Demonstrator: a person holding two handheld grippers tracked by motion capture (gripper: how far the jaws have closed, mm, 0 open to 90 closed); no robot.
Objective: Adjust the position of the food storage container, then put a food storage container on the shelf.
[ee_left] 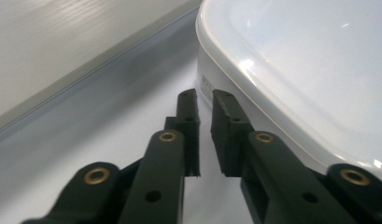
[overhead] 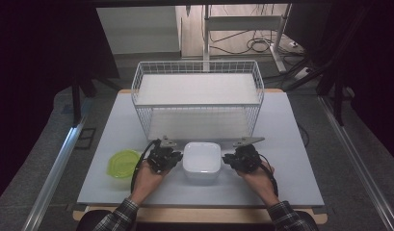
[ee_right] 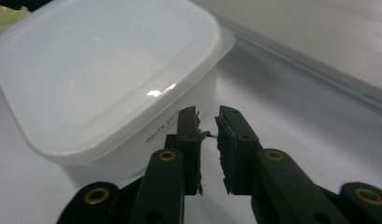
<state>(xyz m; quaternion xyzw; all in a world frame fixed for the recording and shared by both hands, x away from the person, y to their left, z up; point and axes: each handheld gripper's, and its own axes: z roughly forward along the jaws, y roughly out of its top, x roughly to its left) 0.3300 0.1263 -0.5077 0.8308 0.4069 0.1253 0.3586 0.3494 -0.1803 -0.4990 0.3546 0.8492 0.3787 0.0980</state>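
Where the near edge of the grey table (overhead: 291, 192) meets the frame, two plaid-sleeved forearms come in, each hand holding a black gripper. The left gripper (overhead: 177, 155) sits just beside the left side of a white lidded container (overhead: 202, 161), and the right gripper (overhead: 227, 159) sits just beside its right side. The container rests on the table between them, near the front edge and roughly centred.

In the left gripper view, the jaws are nearly closed with only a thin gap, gripping nothing, their tips close against the wall of the container (ee_left: 291, 65) below its lid rim. In the right gripper view, the jaws stand the same way, narrowly parted and empty, just beside the container (ee_right: 104, 79) wall, where small printed lettering is too blurred to read fully.

To the left of the container, beyond the left hand, lies a round yellow-green lid or dish (overhead: 123, 162); which it is seems unclear. Behind the container stands a white wire basket (overhead: 137, 91), well apart from both grippers.
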